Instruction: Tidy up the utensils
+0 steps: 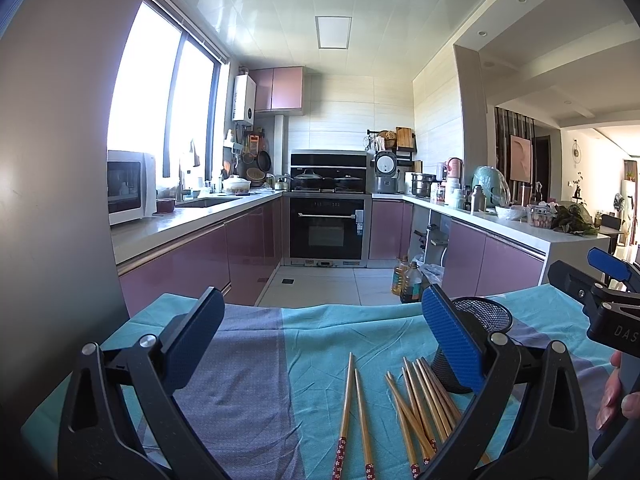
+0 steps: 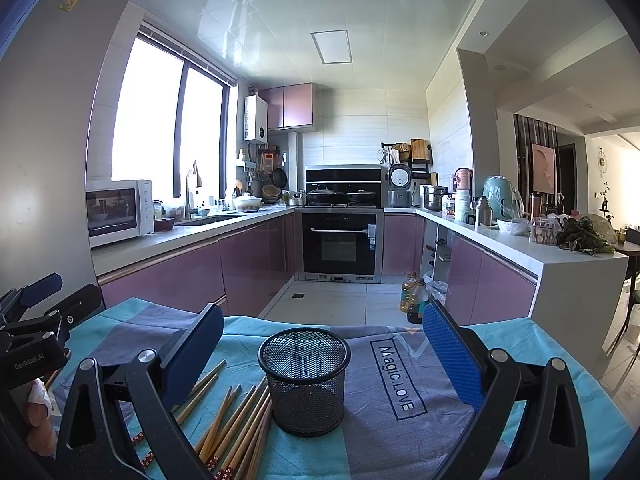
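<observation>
**Both grippers wide over the chopsticks and the mesh cup**

The left gripper (image 1: 322, 344) hangs over the tabletop (image 1: 248, 380) with its jaws wide apart and nothing between the pads. Between these jaws, on the turquoise and grey cloth (image 1: 332, 328), lie two chopsticks (image 1: 352, 412) side by side. A bigger bundle of chopsticks (image 1: 420, 404) lies close to the right jaw, partly hidden behind it. The black mesh cup (image 1: 480, 320) stands behind the right jaw, which covers most of its wall.

The right gripper (image 2: 322, 348) also has its jaws wide and holds nothing. In its view the mesh cup (image 2: 303, 384) stands upright between the jaws, in the middle, and looks to have nothing inside. The bundle of chopsticks (image 2: 236, 424) lies just beside the cup, toward the left jaw, and some sticks touch the foot of the cup. The left jaw hides the far ends of a few sticks. On the cloth (image 2: 400, 420) toward the right jaw is a printed frame with the words "Magic.LOVE" (image 2: 396, 378).

Beyond the jaws is a kitchen: an oven (image 2: 340, 244), a microwave (image 2: 118, 212) and two oil bottles (image 2: 414, 294) on the floor.
</observation>
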Action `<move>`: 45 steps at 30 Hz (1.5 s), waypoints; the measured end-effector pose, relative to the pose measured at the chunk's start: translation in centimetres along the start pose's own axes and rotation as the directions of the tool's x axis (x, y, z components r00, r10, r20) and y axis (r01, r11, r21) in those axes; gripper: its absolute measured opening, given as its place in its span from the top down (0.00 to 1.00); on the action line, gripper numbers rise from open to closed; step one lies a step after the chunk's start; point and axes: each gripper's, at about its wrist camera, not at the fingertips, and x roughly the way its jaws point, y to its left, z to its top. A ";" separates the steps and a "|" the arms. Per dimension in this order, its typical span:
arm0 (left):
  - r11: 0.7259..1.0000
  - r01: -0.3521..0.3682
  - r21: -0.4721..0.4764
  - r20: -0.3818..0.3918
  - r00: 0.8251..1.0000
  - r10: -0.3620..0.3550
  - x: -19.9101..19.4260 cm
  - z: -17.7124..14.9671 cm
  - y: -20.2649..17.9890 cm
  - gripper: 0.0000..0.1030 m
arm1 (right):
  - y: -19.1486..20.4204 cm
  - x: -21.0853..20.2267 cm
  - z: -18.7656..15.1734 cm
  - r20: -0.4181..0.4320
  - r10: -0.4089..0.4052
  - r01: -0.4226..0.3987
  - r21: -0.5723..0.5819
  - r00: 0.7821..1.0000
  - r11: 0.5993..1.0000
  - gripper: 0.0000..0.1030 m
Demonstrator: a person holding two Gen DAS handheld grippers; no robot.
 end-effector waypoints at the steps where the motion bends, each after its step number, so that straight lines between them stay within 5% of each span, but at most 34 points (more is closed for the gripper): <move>1: 1.000 0.000 0.001 0.001 1.000 0.000 0.3 -0.8 0.0 0.05 | 0.0 0.0 0.0 0.000 -0.001 0.001 0.000 1.000 1.000 0.06; 45: 1.000 0.002 0.003 0.016 1.000 -0.002 0.1 -0.8 -0.4 0.05 | 0.1 0.3 -0.4 -0.005 -0.003 0.003 0.013 1.000 1.000 0.06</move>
